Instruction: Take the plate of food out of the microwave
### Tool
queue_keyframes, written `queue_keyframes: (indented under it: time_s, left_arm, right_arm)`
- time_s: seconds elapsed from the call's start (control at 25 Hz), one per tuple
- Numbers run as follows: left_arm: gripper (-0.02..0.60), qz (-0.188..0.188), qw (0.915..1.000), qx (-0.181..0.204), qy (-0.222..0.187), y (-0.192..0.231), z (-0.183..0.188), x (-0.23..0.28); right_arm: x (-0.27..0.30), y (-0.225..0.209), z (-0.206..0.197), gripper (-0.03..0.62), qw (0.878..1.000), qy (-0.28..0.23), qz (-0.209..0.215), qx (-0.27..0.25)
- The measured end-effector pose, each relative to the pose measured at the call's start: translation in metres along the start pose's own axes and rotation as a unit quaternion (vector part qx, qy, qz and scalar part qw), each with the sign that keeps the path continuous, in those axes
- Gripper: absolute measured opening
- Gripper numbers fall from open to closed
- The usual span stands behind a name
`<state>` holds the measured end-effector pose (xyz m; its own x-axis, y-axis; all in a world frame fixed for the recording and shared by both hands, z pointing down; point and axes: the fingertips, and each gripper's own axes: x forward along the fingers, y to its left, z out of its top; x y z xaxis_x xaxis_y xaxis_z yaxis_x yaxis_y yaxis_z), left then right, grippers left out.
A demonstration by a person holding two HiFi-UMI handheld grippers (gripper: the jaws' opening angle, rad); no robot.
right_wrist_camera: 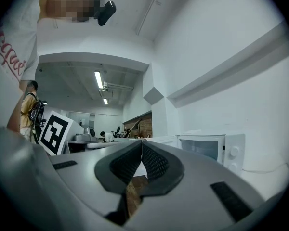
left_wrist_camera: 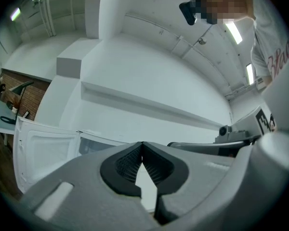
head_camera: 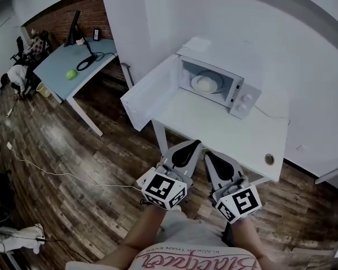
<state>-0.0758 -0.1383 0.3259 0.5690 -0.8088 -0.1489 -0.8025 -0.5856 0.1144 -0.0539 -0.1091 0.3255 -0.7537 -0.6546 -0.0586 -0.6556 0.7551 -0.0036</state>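
- Left claw (head_camera: 194, 144), right claw (head_camera: 209, 154): jaws of all 2 pressed together, holding nothing.
- Microwave (head_camera: 245, 99): well ahead of claws, door (head_camera: 149, 97) open.
- Plate of food (head_camera: 204, 84): inside, untouched; reach, grasp, removal remain.

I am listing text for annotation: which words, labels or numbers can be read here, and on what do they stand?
"Blac": red script on the person's shirt, cut by the picture's edge.
The same print in the head view: upside down, too unclear to read.
Square markers on the cubes: patterns, no letters.
Microwave: nothing readable.
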Motion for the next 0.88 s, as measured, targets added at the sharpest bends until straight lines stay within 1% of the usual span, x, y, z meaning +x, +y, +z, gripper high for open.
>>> queue_keyframes:
  time_s: [0.24, 0.4, 0.52, 0.64, 0.88]
  left_arm:
    - [0.006, -0.02, 0.9998, -0.003, 0.0, 0.019, -0.001, 0.008]
    - [0.006, -0.02, 0.9997, -0.013, -0.005, 0.032, -0.001, 0.01]
    - [0.006, -0.02, 0.9996, -0.014, -0.011, 0.035, 0.001, 0.012]
    - [0.006, -0.02, 0.9997, -0.011, -0.013, 0.038, 0.002, 0.012]
    - [0.006, -0.017, 0.9998, -0.015, -0.001, 0.044, -0.006, 0.012]
  right_arm:
    - [0.025, -0.003, -0.004, 0.012, 1.0, -0.004, -0.017, 0.001]
    - [0.036, -0.003, -0.009, 0.012, 1.0, 0.006, -0.022, -0.005]
    - [0.04, -0.008, -0.015, 0.012, 0.999, 0.019, -0.035, -0.015]
    - [0.043, -0.013, -0.019, 0.012, 0.999, 0.018, -0.046, -0.009]
    - [0.044, -0.016, -0.026, 0.012, 0.999, 0.018, -0.05, 0.005]
